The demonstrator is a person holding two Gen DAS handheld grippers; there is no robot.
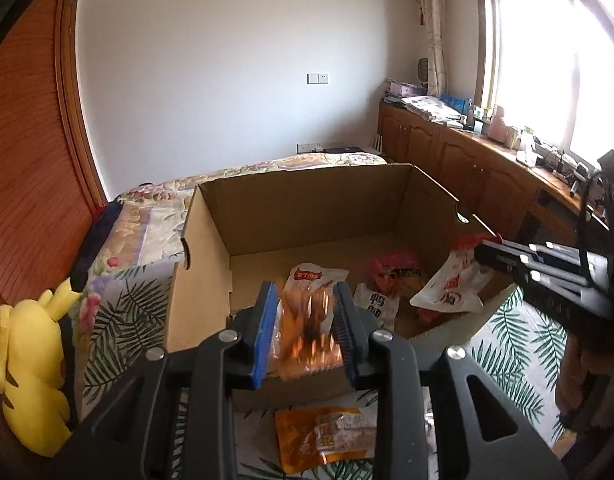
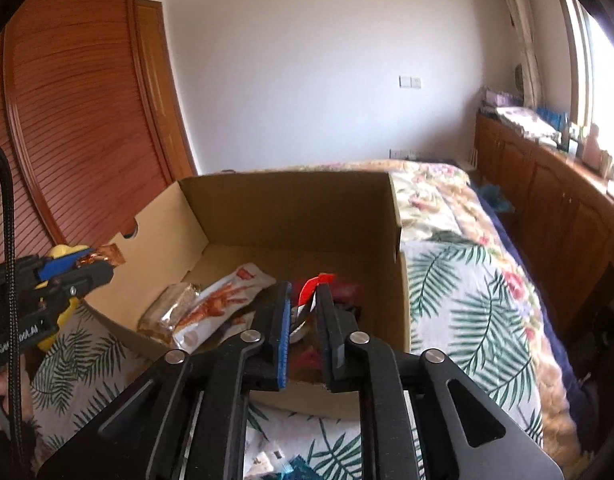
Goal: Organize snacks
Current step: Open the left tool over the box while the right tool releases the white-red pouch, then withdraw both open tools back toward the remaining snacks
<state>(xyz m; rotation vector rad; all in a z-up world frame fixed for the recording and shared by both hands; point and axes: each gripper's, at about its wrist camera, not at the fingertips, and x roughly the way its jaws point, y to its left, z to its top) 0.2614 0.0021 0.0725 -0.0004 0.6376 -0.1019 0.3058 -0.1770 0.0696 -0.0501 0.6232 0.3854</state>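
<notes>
Bed (image 2: 467, 280) under a cardboard box (image 1: 307, 208), several snack packets already inside. Depositing step in hand. Left gripper (image 1: 305, 332) over the near wall, clamped on an orange packet (image 1: 307, 320). Right gripper (image 2: 303, 328) low inside the box, red-and-white packet (image 2: 313, 284) between barely parted jaws; grip unclear. Next: part jaws, drop both, fetch the loose packet (image 1: 327, 436) outside.

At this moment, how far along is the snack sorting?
Done: several packets lie in the cardboard box. In hand: the left gripper holds an orange-brown snack packet over the box's near edge; the right gripper has a red-and-white packet between its jaws above the box. Left: an orange packet on the bedspread.
</notes>
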